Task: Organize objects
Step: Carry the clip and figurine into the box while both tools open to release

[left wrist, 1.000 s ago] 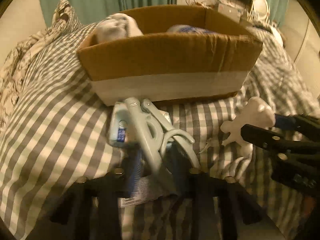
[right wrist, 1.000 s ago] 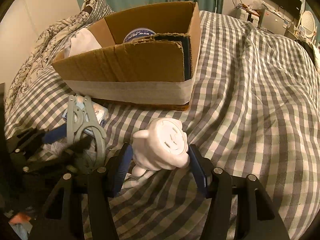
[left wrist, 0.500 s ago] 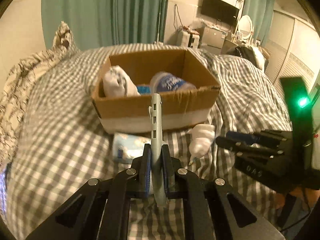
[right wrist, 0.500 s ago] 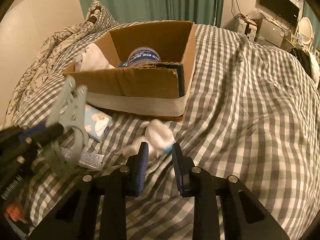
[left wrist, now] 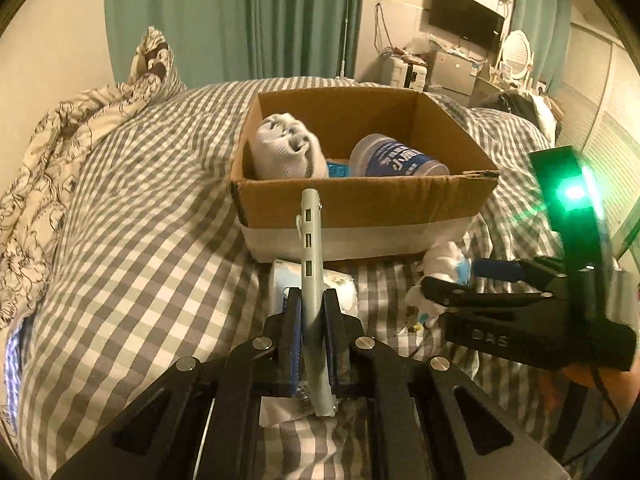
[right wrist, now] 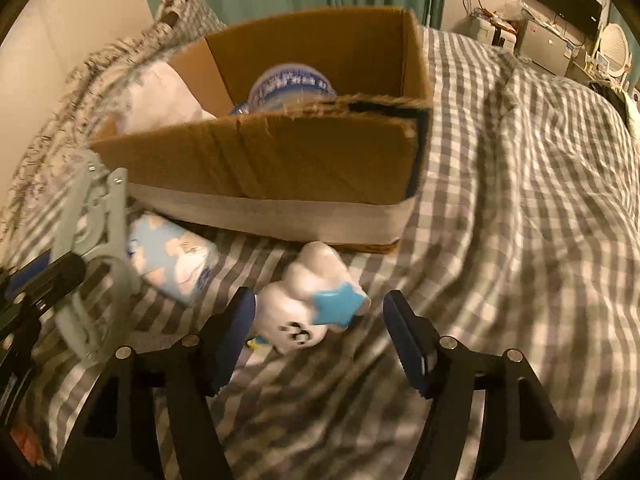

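Note:
My left gripper is shut on a grey plastic clip and holds it above the bed, short of the cardboard box. The clip also shows in the right wrist view. My right gripper is open, its jaws on either side of a white toy with a blue star that lies on the bed; the toy also shows in the left wrist view. The box holds a white bundle and a blue-labelled tub.
A pale blue tissue pack lies in front of the box beside the toy. The checked bedspread stretches to the right. A patterned quilt is bunched at the left. Curtains and furniture stand behind the bed.
My left gripper took the clip off the bed and lifted it. My right gripper closed on the toy, then opened wide; the toy has turned, its blue star now facing me.

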`<move>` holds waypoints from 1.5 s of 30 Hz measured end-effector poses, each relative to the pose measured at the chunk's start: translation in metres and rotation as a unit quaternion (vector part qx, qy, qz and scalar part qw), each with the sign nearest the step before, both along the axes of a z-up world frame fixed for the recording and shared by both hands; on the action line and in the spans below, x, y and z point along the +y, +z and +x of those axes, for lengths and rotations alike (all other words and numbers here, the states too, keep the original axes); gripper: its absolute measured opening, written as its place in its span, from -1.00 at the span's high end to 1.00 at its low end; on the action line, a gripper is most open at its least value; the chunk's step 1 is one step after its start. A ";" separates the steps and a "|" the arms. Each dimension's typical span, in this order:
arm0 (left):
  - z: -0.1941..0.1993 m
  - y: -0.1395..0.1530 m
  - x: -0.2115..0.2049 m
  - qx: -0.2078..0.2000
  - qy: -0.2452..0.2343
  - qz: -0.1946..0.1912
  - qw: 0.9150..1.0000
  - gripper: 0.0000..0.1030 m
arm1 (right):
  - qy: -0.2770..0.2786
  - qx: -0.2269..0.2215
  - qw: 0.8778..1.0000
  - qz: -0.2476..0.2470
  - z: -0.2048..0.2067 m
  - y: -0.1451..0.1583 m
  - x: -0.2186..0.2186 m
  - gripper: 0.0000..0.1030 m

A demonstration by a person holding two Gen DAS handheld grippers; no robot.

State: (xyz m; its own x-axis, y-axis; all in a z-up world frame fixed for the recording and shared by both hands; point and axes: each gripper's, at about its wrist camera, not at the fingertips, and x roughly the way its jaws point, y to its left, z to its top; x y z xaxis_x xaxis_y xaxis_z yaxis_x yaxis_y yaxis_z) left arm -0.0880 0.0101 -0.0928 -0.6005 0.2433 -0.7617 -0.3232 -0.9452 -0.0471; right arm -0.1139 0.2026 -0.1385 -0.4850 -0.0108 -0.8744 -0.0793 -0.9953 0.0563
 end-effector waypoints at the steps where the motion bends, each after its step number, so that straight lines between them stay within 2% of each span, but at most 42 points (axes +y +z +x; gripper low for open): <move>1: -0.001 -0.001 -0.001 -0.001 0.000 0.002 1.000 0.82 | 0.000 -0.005 1.000 -0.004 -0.004 -0.003 -0.001 -0.32; 6: 0.000 0.000 -0.001 -0.001 -0.002 0.006 1.000 0.82 | 0.006 -0.033 0.999 -0.002 -0.016 -0.020 -0.011 -0.32; 7: 0.001 0.001 -0.002 0.000 -0.002 0.006 1.000 0.82 | 0.007 -0.033 0.999 0.000 -0.016 -0.021 -0.013 -0.27; 8: 0.002 0.002 -0.002 0.001 -0.002 0.007 1.000 0.82 | 0.011 -0.030 1.000 0.000 -0.014 -0.021 -0.014 -0.15; 11: 0.005 0.008 -0.005 0.005 -0.001 0.013 1.000 0.83 | 0.012 -0.020 1.000 -0.003 -0.006 -0.014 -0.014 -0.03; 15: 0.011 0.023 -0.008 0.021 -0.001 0.018 1.000 0.84 | 0.008 0.003 1.000 -0.011 0.013 0.001 -0.010 -0.02; 20: 0.011 0.051 -0.009 0.042 -0.008 0.035 0.998 0.84 | 0.026 0.064 0.997 -0.017 0.046 0.051 -0.013 -0.02; 23: 0.004 0.075 -0.002 0.064 -0.020 0.044 0.997 0.84 | 0.041 0.101 0.994 -0.010 0.047 0.087 -0.012 -0.02; 25: -0.005 0.088 0.003 0.076 -0.027 0.048 0.996 0.84 | 0.043 0.125 0.991 -0.009 0.038 0.116 -0.005 -0.02; 29: -0.030 0.113 0.016 0.096 -0.035 0.053 0.993 0.84 | 0.044 0.154 0.987 0.008 0.002 0.155 -0.004 -0.02; 33: -0.065 0.125 0.030 0.104 -0.036 0.054 0.992 0.84 | 0.048 0.167 0.985 0.011 -0.027 0.174 0.006 -0.02; 37: -0.104 0.116 0.045 0.090 -0.036 0.053 0.994 0.84 | 0.045 0.155 0.987 0.018 -0.063 0.167 0.016 -0.02; 45: -0.157 0.073 0.060 0.047 -0.033 0.033 0.998 0.84 | 0.041 0.117 0.992 0.015 -0.118 0.120 0.033 -0.03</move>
State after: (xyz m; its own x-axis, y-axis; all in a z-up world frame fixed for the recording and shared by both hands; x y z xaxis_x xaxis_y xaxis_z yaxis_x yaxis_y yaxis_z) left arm -0.2447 0.0696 -0.0202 -0.6499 0.3321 -0.6836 -0.3903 -0.9176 -0.0747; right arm -0.2323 0.2353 -0.0183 -0.6732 -0.0341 -0.7387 0.0134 -0.9993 0.0340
